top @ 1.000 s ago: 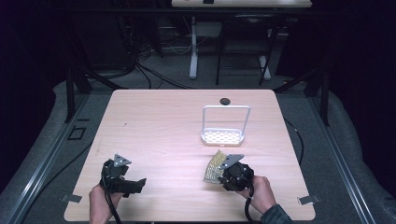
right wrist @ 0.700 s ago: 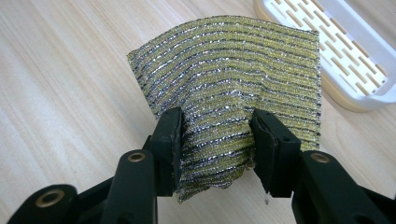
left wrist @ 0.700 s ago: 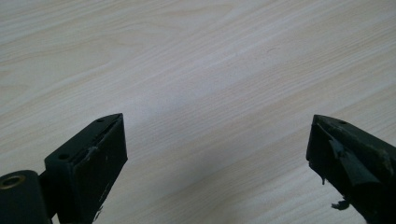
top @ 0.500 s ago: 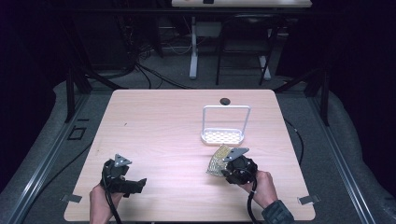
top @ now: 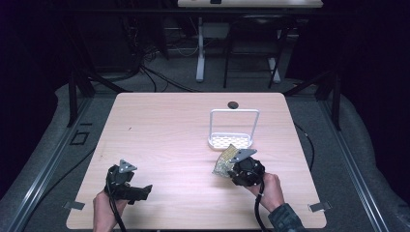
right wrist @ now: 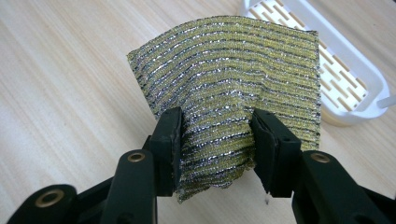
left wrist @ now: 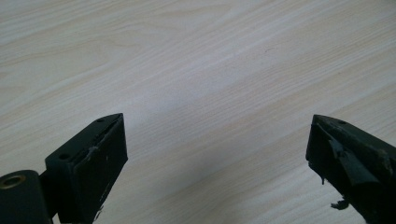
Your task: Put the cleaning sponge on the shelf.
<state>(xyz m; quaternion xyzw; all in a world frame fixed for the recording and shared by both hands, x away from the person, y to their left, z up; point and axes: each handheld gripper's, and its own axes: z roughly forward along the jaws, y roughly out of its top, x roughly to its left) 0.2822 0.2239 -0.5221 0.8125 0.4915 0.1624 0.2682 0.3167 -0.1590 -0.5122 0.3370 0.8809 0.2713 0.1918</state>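
Right gripper [right wrist: 217, 135] jaws pinch the near edge of a gold-and-silver striped mesh scouring cloth [right wrist: 233, 74], held up near the worktop's [top: 169, 135] right front. It looks light, floppy and bunches; an edge grip suits it. Beyond sits a white slotted plastic rack [top: 231, 140]. Left gripper [left wrist: 215, 154] jaws spread, over bare wood. The right gripper view shows the weave; the high view shows a small black disc [top: 233, 104] at the far edge.
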